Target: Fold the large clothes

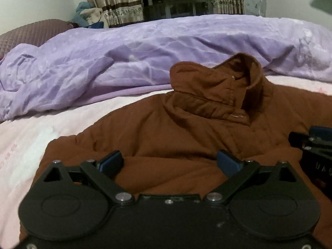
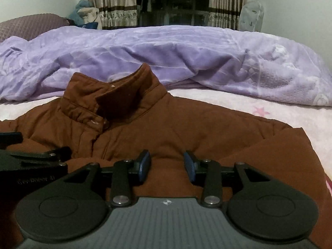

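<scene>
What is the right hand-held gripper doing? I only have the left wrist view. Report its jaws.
Observer: The right hand-held gripper is open, with nothing between its jaws, and points across the jacket front.
Operator: Describe the jacket's far right side.
Observer: The shoulder on that side slopes down and lies on the pink sheet.
Operator: Name anything beside it there.
Observer: A pink star print shows on the sheet just beyond that shoulder.

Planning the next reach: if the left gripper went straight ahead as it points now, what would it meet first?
Probably the brown jacket itself: the open left gripper sits low over its padded body, which rises ahead toward the standing collar. Depth is unclear; the purple blanket lies beyond.
</scene>
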`<state>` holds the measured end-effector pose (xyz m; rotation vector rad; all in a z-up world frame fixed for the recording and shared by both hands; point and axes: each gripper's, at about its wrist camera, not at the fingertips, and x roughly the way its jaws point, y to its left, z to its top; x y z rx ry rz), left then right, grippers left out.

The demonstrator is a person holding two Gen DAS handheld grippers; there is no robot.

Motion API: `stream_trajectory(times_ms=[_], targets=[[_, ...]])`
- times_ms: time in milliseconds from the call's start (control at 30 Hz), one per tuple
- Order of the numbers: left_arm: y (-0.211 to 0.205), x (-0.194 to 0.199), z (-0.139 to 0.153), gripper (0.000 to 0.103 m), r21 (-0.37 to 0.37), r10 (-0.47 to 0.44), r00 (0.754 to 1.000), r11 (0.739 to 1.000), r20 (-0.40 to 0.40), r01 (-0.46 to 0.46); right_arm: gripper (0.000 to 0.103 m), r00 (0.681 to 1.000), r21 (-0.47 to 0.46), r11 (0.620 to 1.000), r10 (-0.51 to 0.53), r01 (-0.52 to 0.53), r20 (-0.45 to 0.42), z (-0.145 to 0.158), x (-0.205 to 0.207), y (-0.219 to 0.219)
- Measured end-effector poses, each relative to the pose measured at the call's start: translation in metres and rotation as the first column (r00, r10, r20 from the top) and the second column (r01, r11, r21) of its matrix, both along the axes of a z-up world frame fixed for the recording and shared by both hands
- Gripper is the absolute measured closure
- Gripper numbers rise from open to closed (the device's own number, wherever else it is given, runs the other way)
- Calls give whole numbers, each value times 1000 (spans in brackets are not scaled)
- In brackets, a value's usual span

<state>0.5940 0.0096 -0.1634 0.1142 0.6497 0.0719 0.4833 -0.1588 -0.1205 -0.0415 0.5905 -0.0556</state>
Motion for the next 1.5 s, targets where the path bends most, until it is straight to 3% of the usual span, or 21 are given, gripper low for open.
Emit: stream_trajectory(times_ms=[100,200,233,267,300,367,433,467,567,833,933,967,1000,1067,1133,1200,1267,1333,1400,1433,1500], targets=[[0,-8,16,3,-6,21,1000,1000,7,-21,57,1000,18,1000,-15,15,6,9,-4,1],[-4,-22,34,3,-80,0,999,997,53,5,57,999,85,996,-29,26,38,28,-15,3],[-5,-25,38,4,-122,-11,998,992,62,18,62,998,113,993,-19,13,54,35,-20,4],[-4,-28,39,4,-143,-2,998,990,66,12,75,997,132,991,-16,7,70,40,-25,6],[-3,-27,37,4,-152,4,997,988,74,7,77,996,136,991,-25,13,85,42,-29,9],[-6,-18,24,3,-102,13,999,995,40,-8,77,995,98,995,-40,31,92,38,-28,16],[-10,-8,5,3,-29,20,1000,999,-18,-20,75,999,93,996,-13,9,33,23,-19,19],[-11,-8,-2,2,-16,25,1000,1000,-8,-25,76,1000,103,995,-4,4,-1,15,-13,19],[-13,-7,-2,3,3,33,999,999,12,-33,76,1000,82,997,-9,8,9,0,-8,19],[-9,-8,-2,3,-11,26,1000,1000,8,-26,75,1000,70,998,-8,7,11,1,-9,22],[0,-21,11,3,-13,19,1000,1000,-9,-19,64,1000,95,995,7,-6,-7,12,-16,17],[5,-29,16,3,-2,27,1000,1000,1,-27,52,1000,93,996,3,-2,-11,19,-24,16],[10,-40,22,3,11,41,999,999,10,-41,29,1000,92,996,-8,8,2,27,-36,13],[21,-60,34,3,14,57,998,998,17,-58,8,997,90,995,-43,38,58,42,-64,7],[33,-80,44,3,5,66,997,998,32,-66,10,993,82,994,-75,67,97,51,-87,-1],[43,-96,47,3,12,82,996,997,46,-83,28,993,91,993,-87,80,80,52,-98,-13],[54,-103,41,3,22,113,992,993,50,-114,36,994,110,989,-101,98,27,44,-99,-28],[65,-100,20,0,18,142,987,989,78,-144,30,994,109,988,-112,111,-3,27,-95,-42],[72,-92,-11,0,-5,112,992,994,59,-112,16,995,85,992,-97,96,1,5,-90,-49],[74,-90,-12,0,-28,114,991,993,64,-112,16,995,78,992,-98,95,30,-4,-91,-50],[68,-87,-7,0,7,110,992,994,60,-111,16,994,88,990,-109,106,28,-1,-91,-51]])
